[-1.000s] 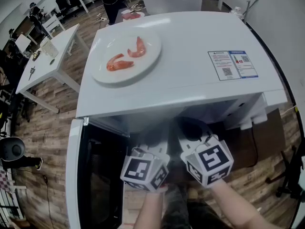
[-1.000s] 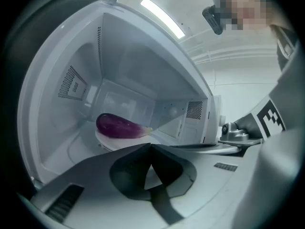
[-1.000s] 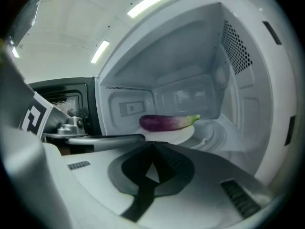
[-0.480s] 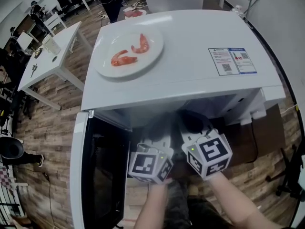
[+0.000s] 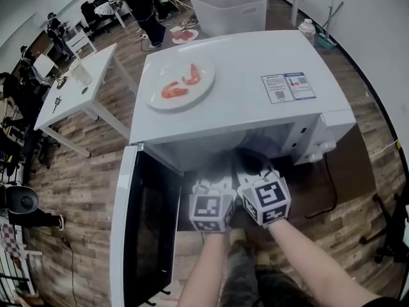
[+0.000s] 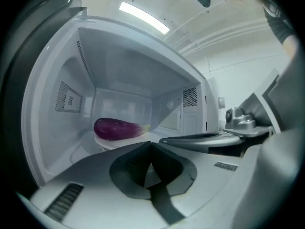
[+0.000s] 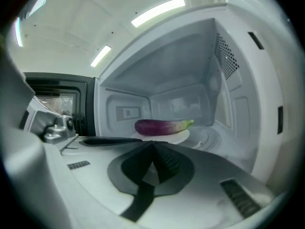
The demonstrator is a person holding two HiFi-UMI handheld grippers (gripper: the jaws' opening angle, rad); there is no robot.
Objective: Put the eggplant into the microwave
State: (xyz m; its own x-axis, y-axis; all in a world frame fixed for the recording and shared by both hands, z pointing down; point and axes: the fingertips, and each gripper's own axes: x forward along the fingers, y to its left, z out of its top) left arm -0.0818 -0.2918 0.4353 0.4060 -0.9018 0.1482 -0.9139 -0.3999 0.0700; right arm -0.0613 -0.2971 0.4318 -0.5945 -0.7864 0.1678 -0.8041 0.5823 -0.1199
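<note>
Door (image 5: 147, 235) hangs open at left. My left gripper (image 6: 151, 146): jaws together, empty, at microwave (image 5: 243, 88) mouth. Eggplant (image 6: 116, 129) lies on plate (image 7: 183, 138) inside, apart from both grippers. My right gripper (image 7: 153, 144): jaws pinched together, empty. Placing looks done. Best next: back straight out, clear of plate, then swing door.

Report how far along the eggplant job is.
Done: the eggplant lies on a white plate inside the microwave. In hand: nothing; the left gripper and right gripper are both shut and empty, at the open front. Left: the placing itself looks finished; the door stands open, so drawing the grippers back and probably closing it would remain.
</note>
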